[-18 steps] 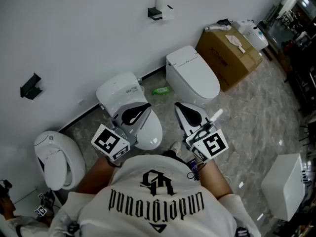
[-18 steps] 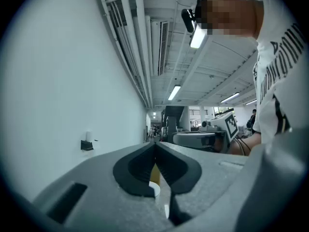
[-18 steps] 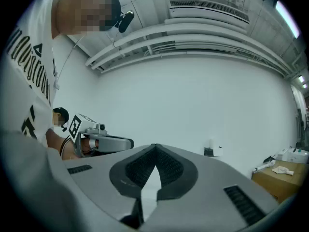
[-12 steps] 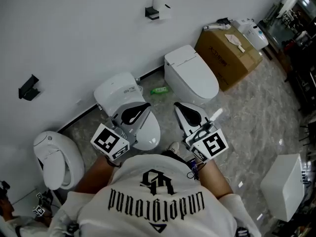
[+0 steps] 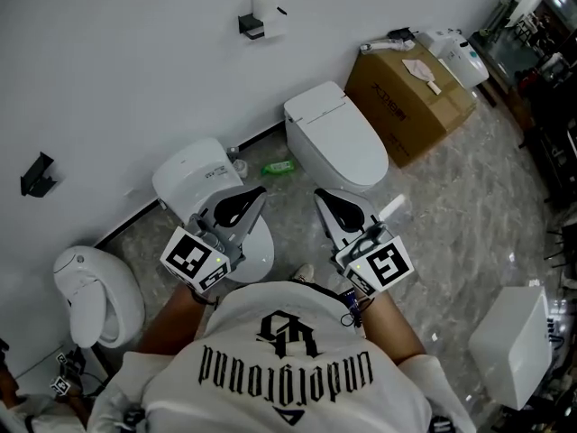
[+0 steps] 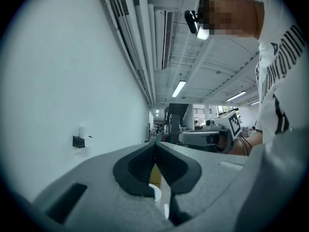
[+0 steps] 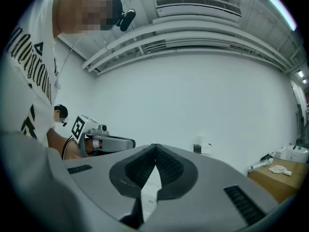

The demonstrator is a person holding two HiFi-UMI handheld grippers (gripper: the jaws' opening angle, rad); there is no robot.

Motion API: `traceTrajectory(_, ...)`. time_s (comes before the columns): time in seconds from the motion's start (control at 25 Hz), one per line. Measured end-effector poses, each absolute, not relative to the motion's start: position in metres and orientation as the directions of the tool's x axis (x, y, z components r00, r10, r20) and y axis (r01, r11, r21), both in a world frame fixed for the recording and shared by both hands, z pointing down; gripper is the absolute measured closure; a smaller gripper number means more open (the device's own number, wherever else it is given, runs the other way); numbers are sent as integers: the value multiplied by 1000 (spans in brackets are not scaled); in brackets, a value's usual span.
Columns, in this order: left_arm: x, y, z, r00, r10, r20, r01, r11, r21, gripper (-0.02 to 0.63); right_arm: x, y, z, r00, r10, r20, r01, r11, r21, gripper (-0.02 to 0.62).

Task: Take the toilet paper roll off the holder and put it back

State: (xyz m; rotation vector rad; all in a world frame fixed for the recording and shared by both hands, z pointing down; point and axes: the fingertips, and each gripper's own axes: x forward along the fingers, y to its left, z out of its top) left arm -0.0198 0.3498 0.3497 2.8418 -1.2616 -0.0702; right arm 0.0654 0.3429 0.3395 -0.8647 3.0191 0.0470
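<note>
Left gripper (image 5: 262, 190) and right gripper (image 5: 318, 192) are held level, side by side. Each has its jaws closed tip to tip, with nothing between them. One toilet paper roll (image 5: 263, 2) sits on its black holder (image 5: 250, 25) on the white wall (image 5: 135, 79), well apart from both grippers and ahead of them. Three toilets (image 5: 338, 138) stand along the foot of the wall. One cardboard box (image 5: 410, 102) sits to their right.

Toilets (image 5: 338, 142) look like glossy white ceramic, and the floor (image 5: 451, 206) is polished grey marble-look stone. The wall (image 5: 135, 61) is smooth matt white. The box (image 5: 410, 93) is plain matt brown cardboard. The roll (image 5: 263, 3) is soft white paper on a matt black holder (image 5: 250, 27). My left gripper (image 5: 255, 197) and right gripper (image 5: 323, 197) are matt grey plastic with ribbed black pads (image 7: 140, 170). My shirt (image 5: 288, 368) is white cloth.
</note>
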Motion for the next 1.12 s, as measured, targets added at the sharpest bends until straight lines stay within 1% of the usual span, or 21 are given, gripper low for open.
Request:
traceTrajectory(0.28, 37, 296, 348, 643, -765, -41, -763, -644, 54, 594, 124, 296, 343, -863, -505, 6, -505, 863, 23, 583)
traceTrajectory(0.52, 82, 273, 352, 662, -749, -26, -747, -662, 59, 594, 157, 275, 344, -868, -497, 4, -497, 867, 38, 583)
traceTrajectory(0.88, 98, 232, 357, 673, -739, -26, -738, -673, 51, 594, 174, 238, 351, -860, -510, 3, -510, 860, 12, 583)
traceTrajectory(1.12, 99, 185, 352, 669, -742, -46, -740, -670, 47, 594, 174, 191, 352, -862, -507, 14, -507, 862, 7, 583)
